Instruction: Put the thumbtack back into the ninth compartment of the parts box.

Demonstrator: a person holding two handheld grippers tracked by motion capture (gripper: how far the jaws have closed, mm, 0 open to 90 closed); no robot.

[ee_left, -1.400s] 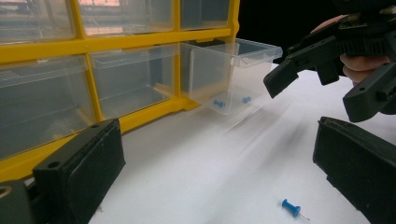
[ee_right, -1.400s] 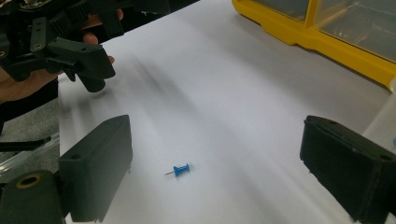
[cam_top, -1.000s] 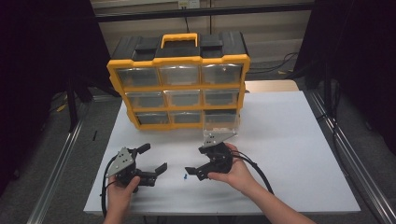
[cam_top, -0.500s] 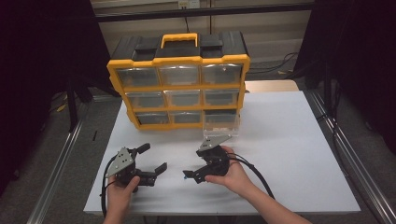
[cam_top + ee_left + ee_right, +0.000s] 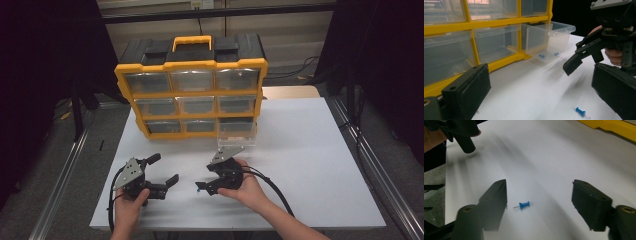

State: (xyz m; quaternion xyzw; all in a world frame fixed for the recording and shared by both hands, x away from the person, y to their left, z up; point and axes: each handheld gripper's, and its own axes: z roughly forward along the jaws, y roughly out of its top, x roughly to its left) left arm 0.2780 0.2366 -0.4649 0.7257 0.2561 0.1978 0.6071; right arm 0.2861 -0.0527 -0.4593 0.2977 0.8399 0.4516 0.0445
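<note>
Blue pin lies flat on the white table, on its side, needle pointing toward the right gripper's near-left jaw in the right gripper view. It sits between that gripper's two jaws, closer to the left one, touching neither. Jaws are wide apart, nothing in them. In the high view the pin is a small blue speck right at the gripper tip; can't tell from there if the tip touches the table.

Left gripper also spread, empty, resting low near the front-left of the table, well apart from the pin. In the left gripper view the pin lies just beside its right jaw, with the right gripper hanging above and beyond it.

Yellow organizer stands at the back. Bottom-right drawer is pulled out; two more blue pins lie on its floor.
</note>
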